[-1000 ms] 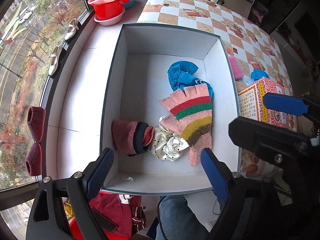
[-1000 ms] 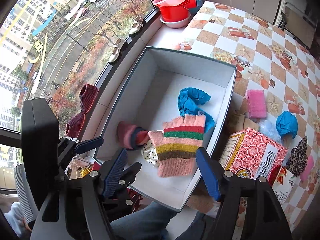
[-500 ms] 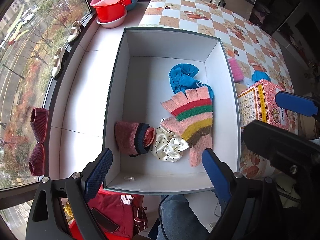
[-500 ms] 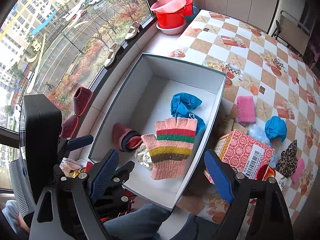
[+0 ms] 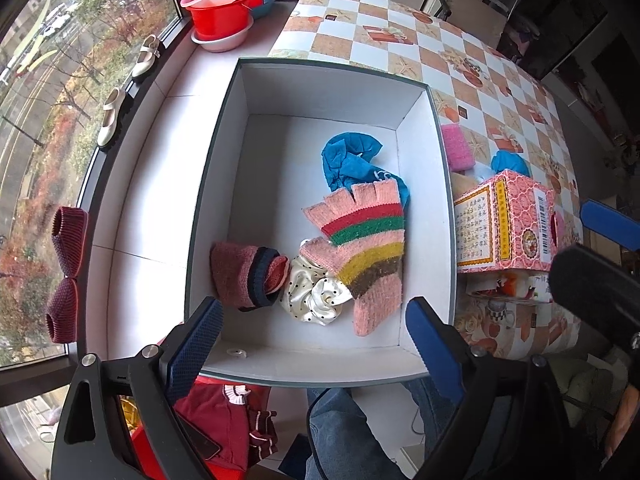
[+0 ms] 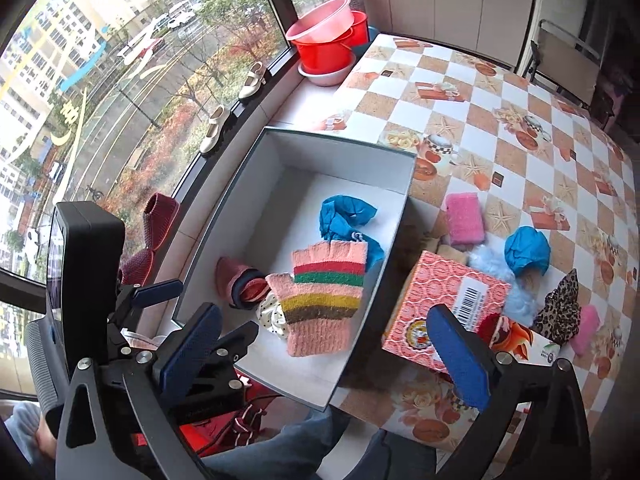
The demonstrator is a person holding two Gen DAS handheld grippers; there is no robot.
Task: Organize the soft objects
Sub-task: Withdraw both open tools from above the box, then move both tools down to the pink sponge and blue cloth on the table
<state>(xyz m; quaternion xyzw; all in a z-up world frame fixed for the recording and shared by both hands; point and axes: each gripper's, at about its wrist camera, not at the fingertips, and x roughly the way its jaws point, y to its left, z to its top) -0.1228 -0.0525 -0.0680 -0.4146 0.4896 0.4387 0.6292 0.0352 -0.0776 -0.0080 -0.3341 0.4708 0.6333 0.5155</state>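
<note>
A white box holds a striped pink glove, a blue cloth, a maroon knit piece and a dotted white scrunchie. My left gripper hangs open and empty over the box's near edge. My right gripper is above the box's near right corner. Its jaws are opening, with nothing between them, and the glove lies loose below. On the table to the right lie a pink cloth, a blue bundle, pale blue fluff and a leopard scrunchie.
A pink patterned carton stands against the box's right wall. Stacked red and pink basins, pale shoes and maroon knit slippers sit along the window sill. A person's jeans-clad legs and red garments are below the box.
My right gripper has opened wider and drawn up and back from the glove, so more of the table shows. The left gripper has hardly moved.
</note>
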